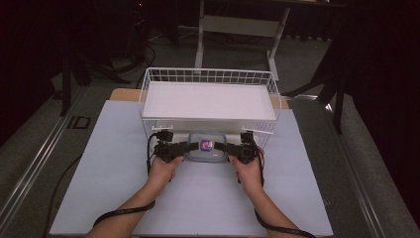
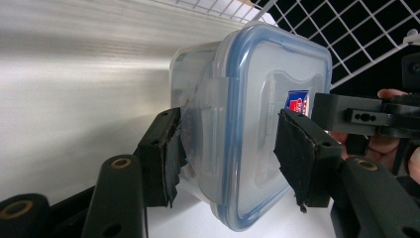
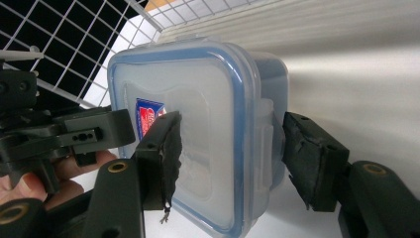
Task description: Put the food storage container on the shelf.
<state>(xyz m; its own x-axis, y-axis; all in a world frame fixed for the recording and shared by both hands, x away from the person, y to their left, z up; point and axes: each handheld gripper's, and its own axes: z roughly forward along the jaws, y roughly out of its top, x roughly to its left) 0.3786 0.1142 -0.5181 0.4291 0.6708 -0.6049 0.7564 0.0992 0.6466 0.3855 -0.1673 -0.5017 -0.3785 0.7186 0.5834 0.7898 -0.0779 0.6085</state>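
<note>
Left gripper (image 1: 184,148) at container's left end: fingers (image 2: 163,153) clamped across lid and base of clear plastic container (image 1: 206,147). Container, blue-rimmed lid, sits between both grippers, above counter (image 1: 114,163), just before white wire basket (image 1: 208,77). Right gripper (image 1: 231,150) at right end: fingers (image 3: 166,148) clamped on same container, lid to base.

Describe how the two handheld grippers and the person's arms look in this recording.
Both the left gripper and the right gripper are black, with two blocky jaws faced in rough, frayed black pads and brass-coloured pivot rings. A dark cable trails from each along the forearm. The forearms are bare, with no sleeves in view.
</note>
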